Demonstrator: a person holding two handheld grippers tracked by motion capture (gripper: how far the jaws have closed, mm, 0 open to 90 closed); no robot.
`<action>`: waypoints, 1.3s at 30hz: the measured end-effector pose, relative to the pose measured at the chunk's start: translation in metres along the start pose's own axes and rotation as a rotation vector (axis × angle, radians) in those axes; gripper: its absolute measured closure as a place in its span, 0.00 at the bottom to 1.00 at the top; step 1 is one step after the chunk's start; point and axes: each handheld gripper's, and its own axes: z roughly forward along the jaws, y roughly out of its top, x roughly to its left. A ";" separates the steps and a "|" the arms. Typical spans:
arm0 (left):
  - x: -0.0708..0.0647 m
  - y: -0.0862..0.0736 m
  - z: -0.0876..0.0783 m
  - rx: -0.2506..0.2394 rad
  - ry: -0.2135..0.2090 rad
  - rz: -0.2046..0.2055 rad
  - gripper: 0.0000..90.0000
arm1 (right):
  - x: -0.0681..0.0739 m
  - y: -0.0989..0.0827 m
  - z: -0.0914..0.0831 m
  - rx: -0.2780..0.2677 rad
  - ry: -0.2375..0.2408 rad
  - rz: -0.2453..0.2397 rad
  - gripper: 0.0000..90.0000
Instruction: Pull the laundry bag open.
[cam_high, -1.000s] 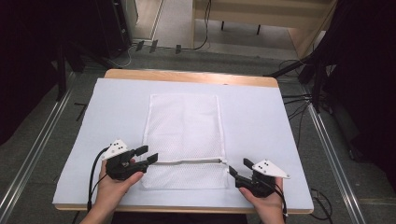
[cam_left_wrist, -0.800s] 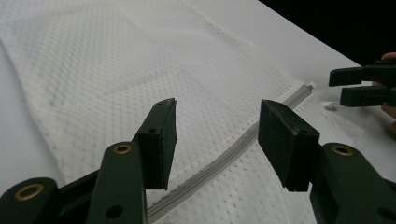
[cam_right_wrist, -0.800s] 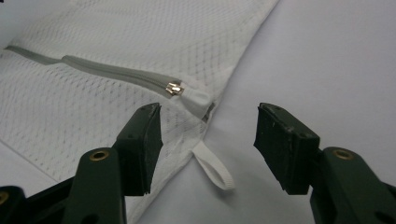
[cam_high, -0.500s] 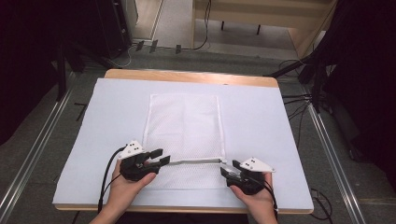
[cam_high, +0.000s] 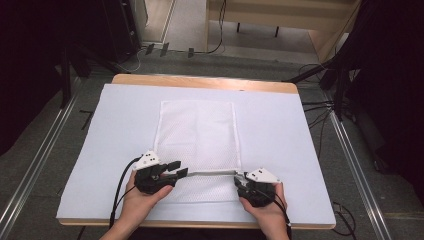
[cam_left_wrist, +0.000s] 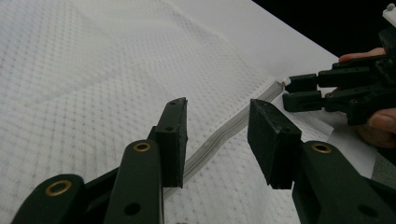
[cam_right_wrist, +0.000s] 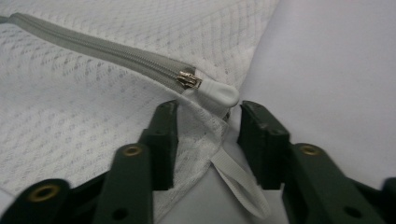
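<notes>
- Table (cam_high: 125, 100): pale blue-white cover over a wooden top, whose edge shows at the far side
- Mesh bag (cam_high: 197, 132): white, rectangular, lying flat at the table's centre, long side running away from the person
- Zipper (cam_high: 212, 173): grey, closed, running across the bag near its front end
- Zipper slider (cam_right_wrist: 189, 79): metal, at the zipper's right end, beside a white fabric end cover
- Fabric loop (cam_right_wrist: 240, 182): grey-white, trailing from the bag's corner between the right jaws
- Left gripper (cam_high: 179, 169): jaws apart, over the zipper's left end, holding nothing
- Right gripper (cam_high: 240, 179): jaws apart, straddling the bag's corner at the zipper's right end, not clamped
</notes>
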 end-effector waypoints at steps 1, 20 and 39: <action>-0.001 0.002 0.001 0.006 0.000 0.010 0.65 | 0.000 0.000 0.000 -0.002 -0.007 0.006 0.82; -0.032 0.018 0.056 0.084 -0.070 0.029 0.88 | 0.029 0.027 -0.032 -0.236 0.058 -0.081 1.00; -0.025 0.011 0.072 0.134 -0.159 -0.058 0.79 | 0.037 0.021 -0.023 -0.201 0.124 -0.111 1.00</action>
